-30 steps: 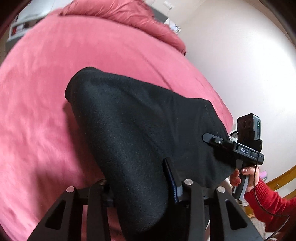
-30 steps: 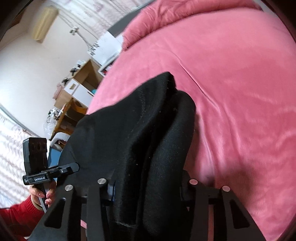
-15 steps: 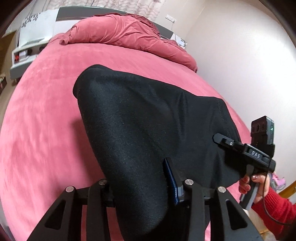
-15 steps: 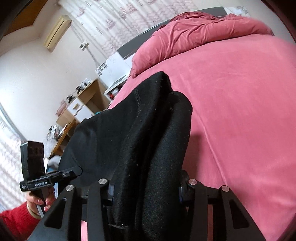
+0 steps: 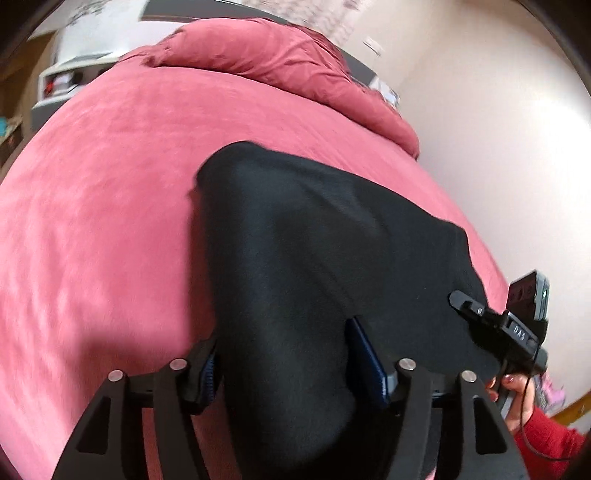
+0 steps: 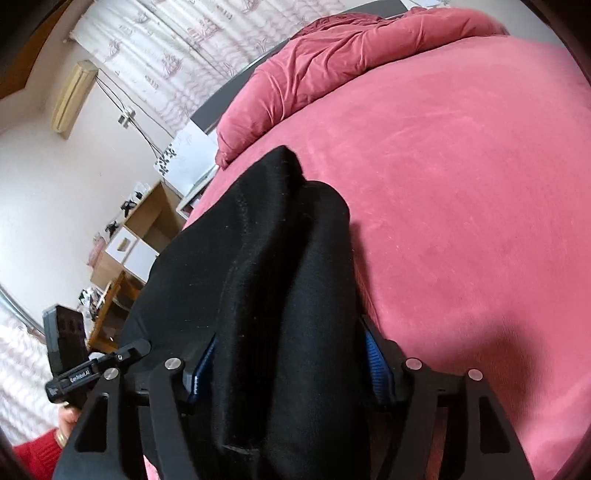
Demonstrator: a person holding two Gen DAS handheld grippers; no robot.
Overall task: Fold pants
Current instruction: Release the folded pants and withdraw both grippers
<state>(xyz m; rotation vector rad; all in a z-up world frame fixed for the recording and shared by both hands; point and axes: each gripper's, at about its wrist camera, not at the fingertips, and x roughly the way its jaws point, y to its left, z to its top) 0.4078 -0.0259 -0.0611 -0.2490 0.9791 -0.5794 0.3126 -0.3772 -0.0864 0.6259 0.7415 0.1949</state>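
The black pants hang lifted between both grippers above the pink bed. My left gripper is shut on one bunched edge of the pants, its blue pads pressed into the cloth. My right gripper is shut on the other edge of the pants, a thick fold filling its jaws. The right gripper also shows in the left wrist view, and the left gripper in the right wrist view. The lower part of the pants is hidden.
A rumpled pink duvet lies at the head of the bed. A wall runs along the bed's right side. Wooden shelves and a desk stand to the left, with curtains behind.
Both grippers have risen and tilted forward with the pants, so more of the duvet and the room shows. The grips are unchanged.
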